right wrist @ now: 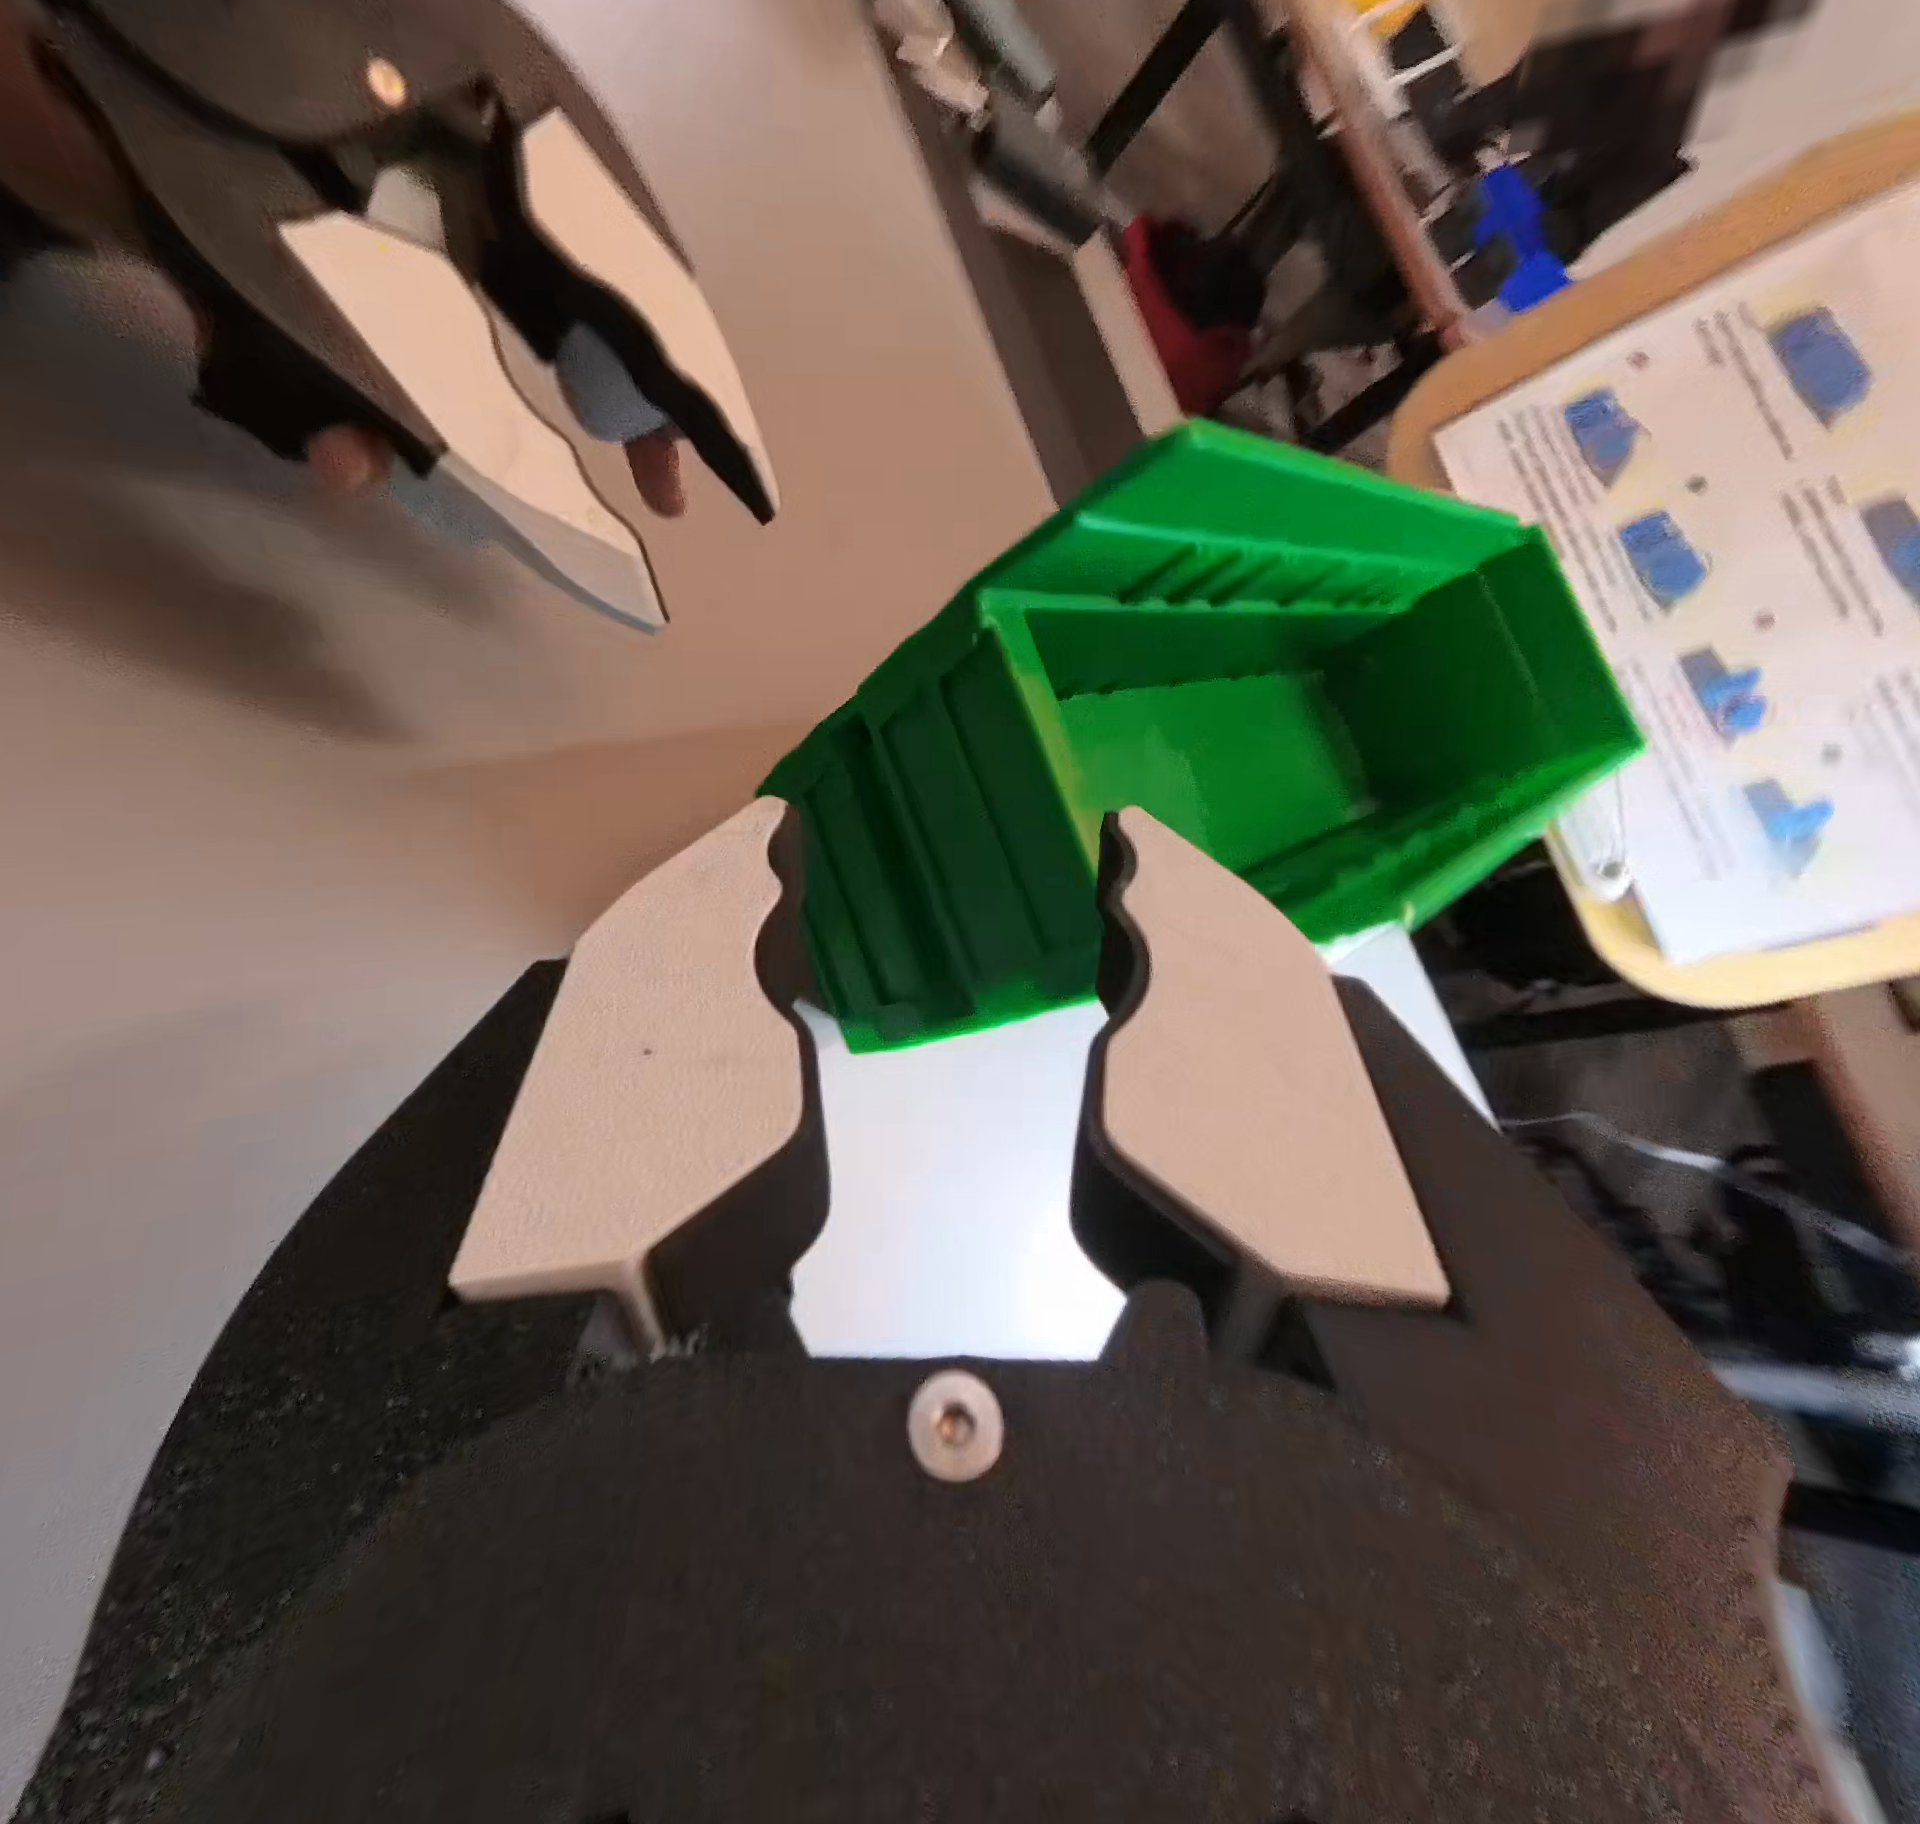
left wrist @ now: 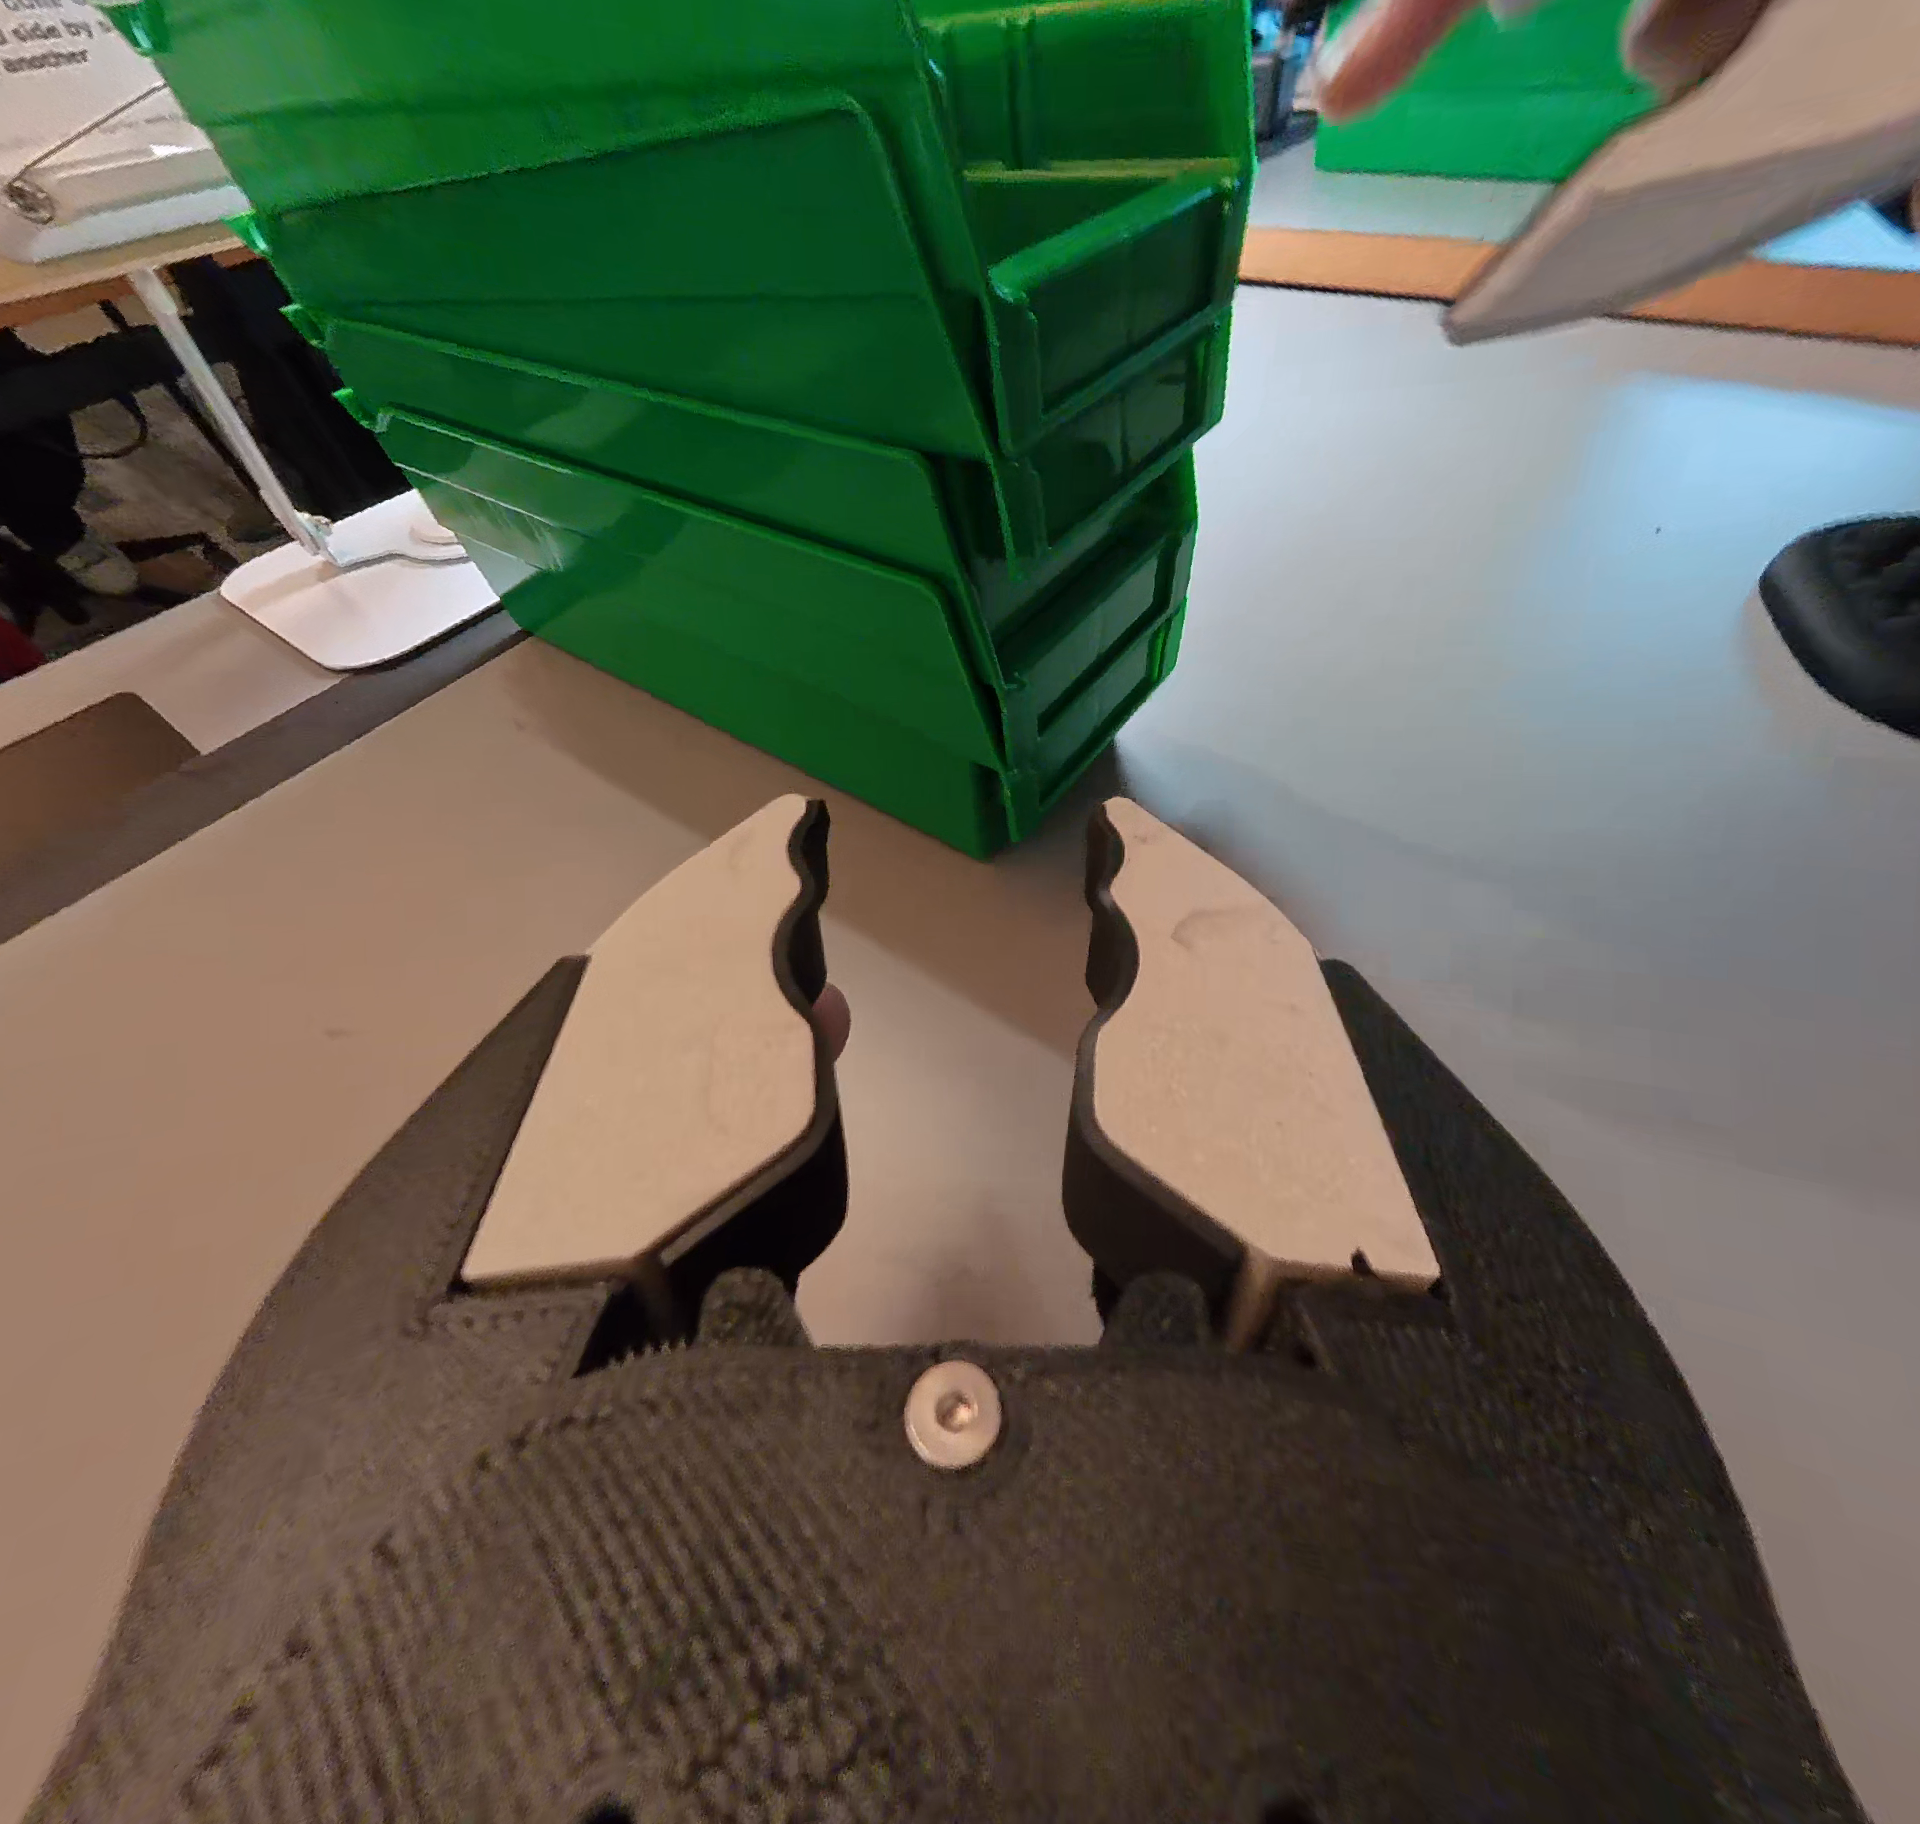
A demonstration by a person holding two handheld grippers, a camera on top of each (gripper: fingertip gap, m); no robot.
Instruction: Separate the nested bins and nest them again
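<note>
A stack of several nested green bins (left wrist: 675,320) stands on the pale table (left wrist: 1455,735), open fronts facing right. My left gripper (left wrist: 956,839) is open and empty, low over the table, its tips just short of the stack's bottom corner. In the right wrist view I look down into the top bin (right wrist: 1299,735). My right gripper (right wrist: 951,829) is open above the stack's front end, and I see no contact. One blurred finger (left wrist: 1714,174) of it shows at the left wrist view's upper right. The left gripper also shows in the right wrist view (right wrist: 712,569).
A white stand base (left wrist: 364,600) sits just left of the stack at the table's edge. A black object (left wrist: 1860,611) lies at the right. A printed sheet with blue pictures (right wrist: 1714,579) lies on a round wooden table beyond. Another green shape (left wrist: 1475,112) stands farther back. From the right gripper's tips to the black object (left wrist: 1860,611) is close to 25 cm.
</note>
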